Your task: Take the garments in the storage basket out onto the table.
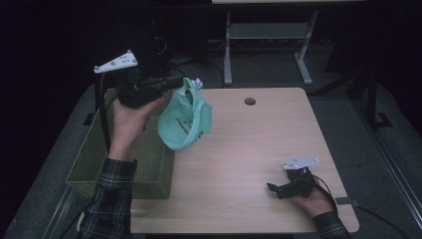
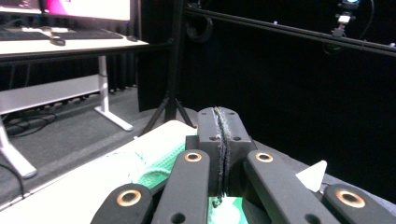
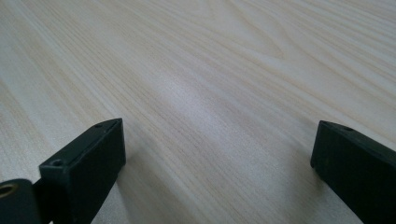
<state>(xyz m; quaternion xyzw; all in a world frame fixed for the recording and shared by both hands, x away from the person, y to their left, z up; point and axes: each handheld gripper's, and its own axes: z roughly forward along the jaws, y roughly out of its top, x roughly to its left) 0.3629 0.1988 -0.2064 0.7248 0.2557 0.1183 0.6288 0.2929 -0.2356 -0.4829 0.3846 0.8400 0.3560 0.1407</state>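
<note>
— Position of cap (image 1: 183,119)?
— Clamped in left gripper (image 1: 171,82), jaws pressed together on fabric; hanging below the jaws, above table (image 1: 259,149) edge, just beside basket (image 1: 149,159). Nearer the left hand.
— Right gripper (image 1: 272,188)?
— Jaws apart, holding nothing, low over table, well apart from cap.
— Count?
— One cap, one basket, two grippers.

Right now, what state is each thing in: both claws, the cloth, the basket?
Left claw: shut on the mint-green cloth, raised above the table's left edge.
Right claw: open, low over the wooden table, holding nothing.
Mint-green cloth: lifted, hanging bunched from the left claw.
Green basket: upright beside the table; contents cannot be told.
</note>
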